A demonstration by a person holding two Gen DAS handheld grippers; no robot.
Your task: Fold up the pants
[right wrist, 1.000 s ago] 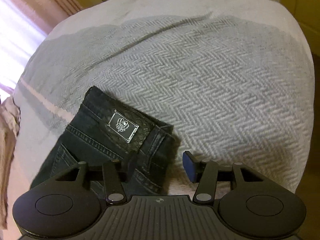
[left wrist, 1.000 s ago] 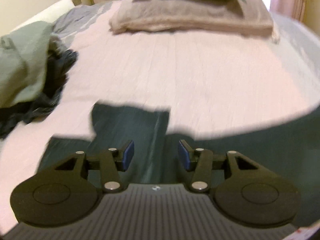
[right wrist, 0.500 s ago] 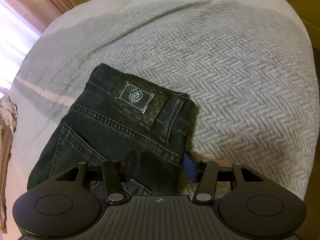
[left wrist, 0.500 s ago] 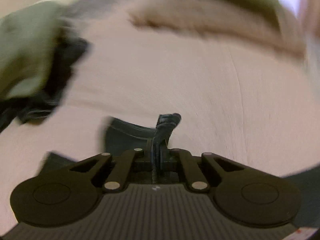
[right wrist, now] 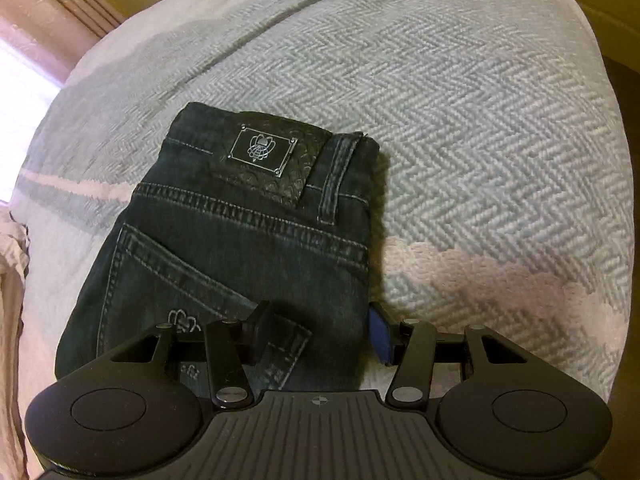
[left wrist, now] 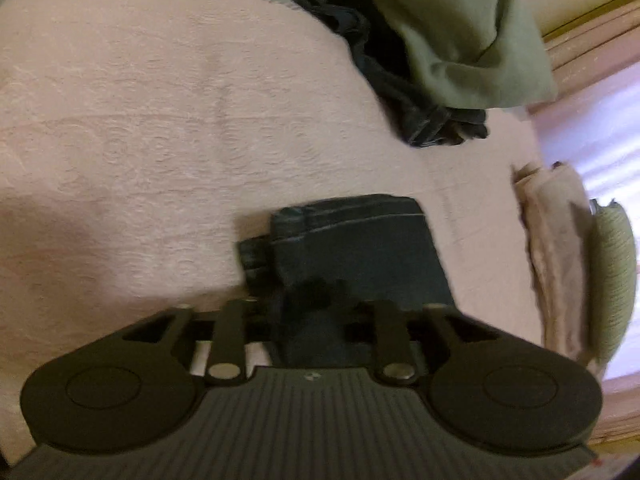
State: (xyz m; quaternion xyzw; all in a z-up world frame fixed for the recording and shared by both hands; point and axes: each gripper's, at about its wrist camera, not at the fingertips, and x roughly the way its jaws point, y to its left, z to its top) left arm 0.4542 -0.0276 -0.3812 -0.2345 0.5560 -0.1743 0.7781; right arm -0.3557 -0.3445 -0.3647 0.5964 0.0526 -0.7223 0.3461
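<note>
Left view, blurred: left gripper low centre over jeans; jaws have just been reopening, denim between them, grip unclear. Right view: right gripper agape, straddling the jeans' edge at lower centre; herringbone blanket beneath.

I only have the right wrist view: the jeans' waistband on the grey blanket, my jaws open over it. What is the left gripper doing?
Observer: The left gripper is over the jeans' leg end on the pink bedspread. Its jaws have just been opening and denim lies between them. The picture is too blurred to show any contact.
Operator: Anything else on the bed on that side?
Observer: Yes, a clothes pile, a green garment over dark ones, lies beyond the leg end and apart from it.
</note>
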